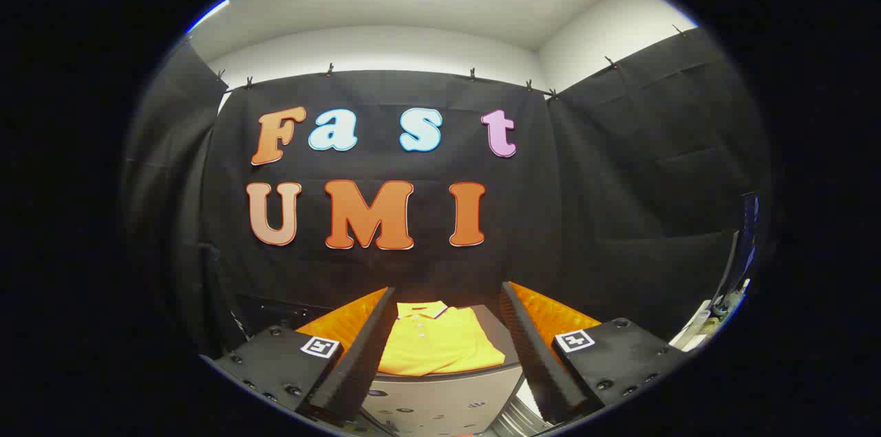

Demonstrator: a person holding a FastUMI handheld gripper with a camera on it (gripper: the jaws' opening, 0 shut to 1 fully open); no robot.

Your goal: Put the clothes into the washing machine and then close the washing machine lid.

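Claw (447,327) spread wide — open air above the shirt (440,347) ahead.

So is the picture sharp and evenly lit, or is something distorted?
Gripper view: strong fisheye bending, the ceiling light overexposed at the top, the booth dim. The yellow shirt is bright and fairly sharp, seen between the fingers of the open gripper, on the washing machine.
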